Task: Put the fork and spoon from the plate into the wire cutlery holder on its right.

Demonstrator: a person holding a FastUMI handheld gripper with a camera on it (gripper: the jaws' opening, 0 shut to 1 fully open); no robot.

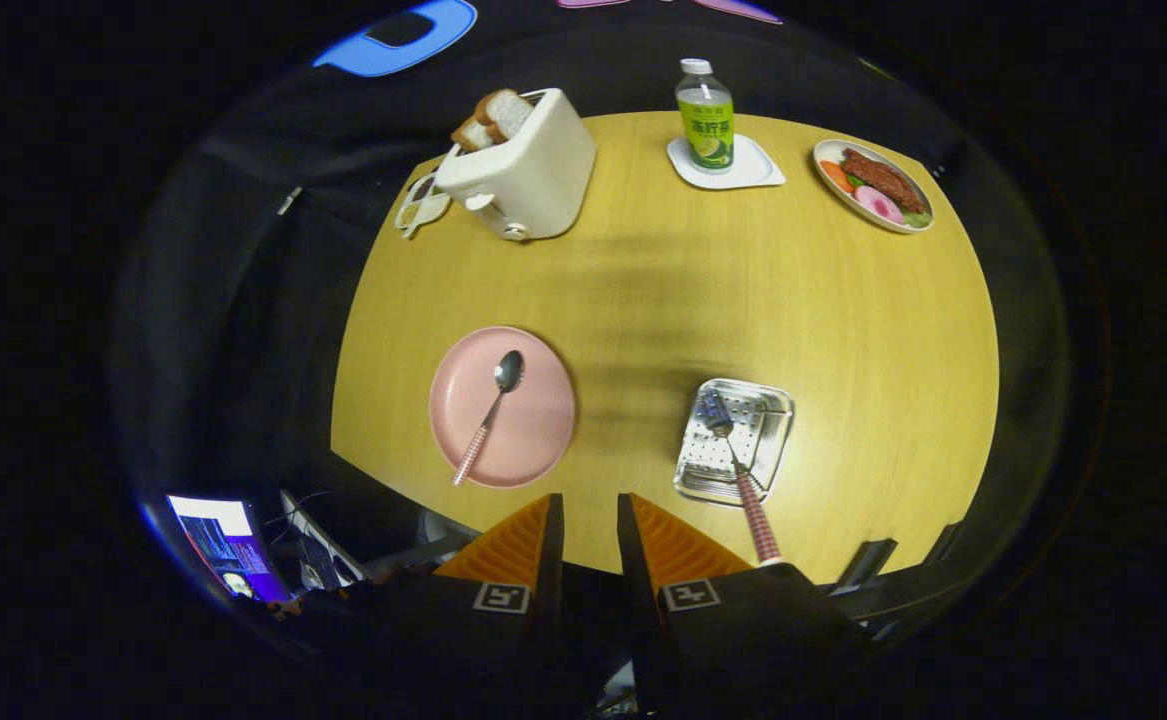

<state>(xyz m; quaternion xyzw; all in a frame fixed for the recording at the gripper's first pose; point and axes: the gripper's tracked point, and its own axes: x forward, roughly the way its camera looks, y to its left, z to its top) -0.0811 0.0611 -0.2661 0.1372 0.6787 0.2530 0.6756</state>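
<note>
place: staged breakfast table in a recording booth | cues: black cloth wall (273, 250), wooden table (663, 300) with toaster (528, 165), bottle (706, 115), food plate (873, 185) | lit monitor (223, 545) beside table

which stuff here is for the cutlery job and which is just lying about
For the job: pink plate, spoon on it, fork already in the holder, tool apart, empty.
Lying about: toaster, bottle, coaster, food plate.

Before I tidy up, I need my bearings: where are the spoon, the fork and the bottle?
spoon (509, 370), gripper view, on its bowl.
fork (716, 412), gripper view, on its tines.
bottle (706, 128), gripper view, on its label.
</note>
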